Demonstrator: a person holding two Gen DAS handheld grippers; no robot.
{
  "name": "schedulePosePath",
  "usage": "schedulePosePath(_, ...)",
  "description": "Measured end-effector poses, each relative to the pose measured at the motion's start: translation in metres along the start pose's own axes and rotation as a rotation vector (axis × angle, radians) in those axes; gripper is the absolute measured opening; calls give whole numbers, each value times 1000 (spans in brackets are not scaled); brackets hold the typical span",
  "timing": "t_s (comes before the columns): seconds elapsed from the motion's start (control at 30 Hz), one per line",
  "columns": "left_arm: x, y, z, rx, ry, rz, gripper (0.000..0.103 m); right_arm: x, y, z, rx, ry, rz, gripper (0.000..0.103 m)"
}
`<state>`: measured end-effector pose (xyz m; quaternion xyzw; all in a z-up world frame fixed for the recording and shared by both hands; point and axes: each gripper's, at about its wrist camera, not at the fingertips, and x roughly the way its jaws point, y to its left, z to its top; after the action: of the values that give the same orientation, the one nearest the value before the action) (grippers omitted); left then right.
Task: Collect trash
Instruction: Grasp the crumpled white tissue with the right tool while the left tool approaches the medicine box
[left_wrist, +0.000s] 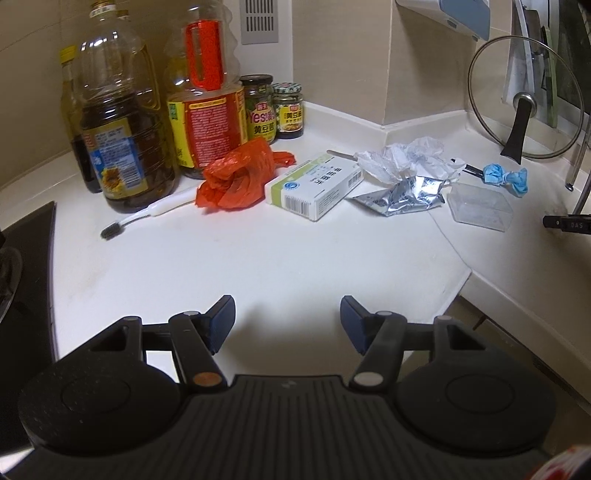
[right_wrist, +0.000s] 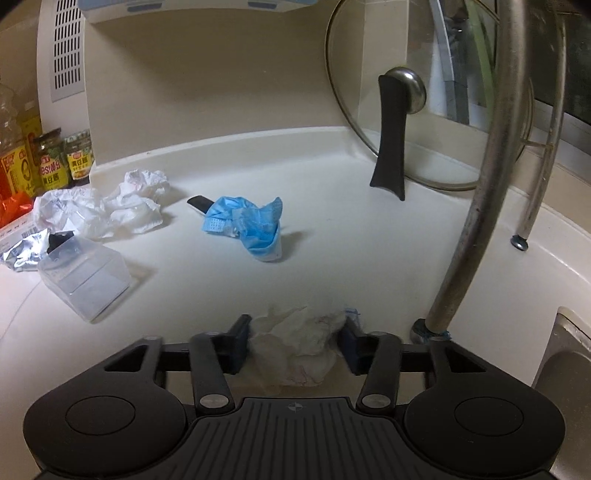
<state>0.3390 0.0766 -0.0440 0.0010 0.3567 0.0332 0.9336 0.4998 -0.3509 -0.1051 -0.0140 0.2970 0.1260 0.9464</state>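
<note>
My right gripper (right_wrist: 295, 338) is shut on a crumpled white tissue (right_wrist: 299, 350), low over the white counter (right_wrist: 351, 258) beside the tap's base. Beyond it lie a crumpled blue face mask (right_wrist: 247, 221), white paper wads (right_wrist: 122, 206), a clear plastic box (right_wrist: 85, 280) and a foil wrapper (right_wrist: 22, 251). My left gripper (left_wrist: 288, 314) hangs open over bare counter with nothing between its fingers. Ahead of it lie a red plastic bag (left_wrist: 236, 177), a medicine box (left_wrist: 314, 188), a toothbrush (left_wrist: 147, 214), crumpled paper (left_wrist: 402, 158), the foil wrapper (left_wrist: 402, 194) and the mask (left_wrist: 504, 177).
Oil bottles (left_wrist: 122, 129) and sauce jars (left_wrist: 262, 107) stand along the back left wall. A glass pot lid (right_wrist: 399, 110) leans at the back right. The curved metal tap (right_wrist: 491, 166) rises on the right beside the sink edge (right_wrist: 569, 350). A black hob (left_wrist: 26, 277) lies at far left.
</note>
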Motion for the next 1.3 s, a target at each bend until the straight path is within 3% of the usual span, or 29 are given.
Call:
schedulePosePath(0.1, 6, -3, 5, 21, -8, -18, 60, -6, -2, 2, 27, -15, 4, 32)
schedulePosePath(0.2, 12, -6, 12, 49, -22, -42, 60, -14, -4, 5, 49, -31, 1, 30)
schedulePosePath(0.47, 42, -6, 42, 147, -70, -104, 61, -29, -4, 12, 116, -51, 7, 29)
schedulePosePath(0.57, 58, -4, 56, 185, -85, -124, 68, -33, -2, 14, 133, -57, 10, 29)
schedulePosePath(0.7, 81, -2, 74, 234, -95, -152, 69, -38, 0, 16, 162, -61, 13, 29)
schedulePosePath(0.93, 121, -5, 105, 297, -77, -194, 71, -40, 3, 16, 196, -59, -5, 29)
schedulePosePath(1.3, 171, -7, 130, 346, -1, -244, 83, -47, 1, 17, 238, -67, -56, 29)
